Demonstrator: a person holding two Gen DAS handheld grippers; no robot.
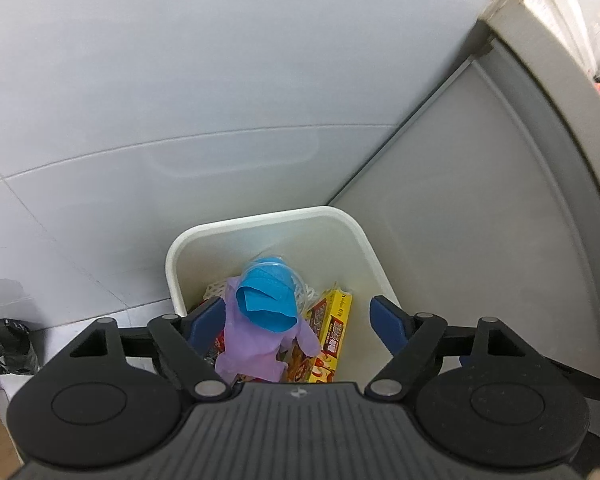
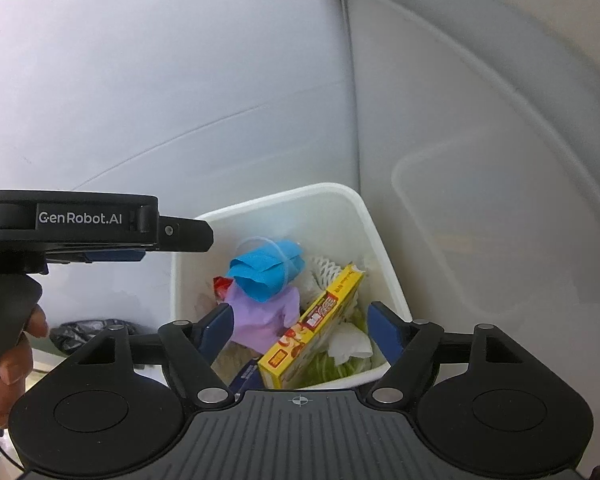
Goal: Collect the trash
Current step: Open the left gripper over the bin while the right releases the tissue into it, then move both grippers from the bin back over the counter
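Both the left tool [image 1: 296, 316] and the right tool [image 2: 300, 326] hung with jaws apart and empty above the white bin [image 2: 352, 200]. The trash (blue mask [image 2: 266, 274], purple glove [image 2: 260, 316], yellow box [image 2: 312, 332]) lay inside it. A black bag [image 1: 4, 346] on the floor probably remained to collect.

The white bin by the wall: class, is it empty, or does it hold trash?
It holds trash. Inside the white bin lie a blue mask, a purple glove and a yellow box.

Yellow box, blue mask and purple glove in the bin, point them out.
yellow box [image 2: 314, 326]: right wrist view, printed top face.
blue mask [image 2: 266, 274]: right wrist view, folded front.
purple glove [image 1: 252, 340]: left wrist view, palm area.
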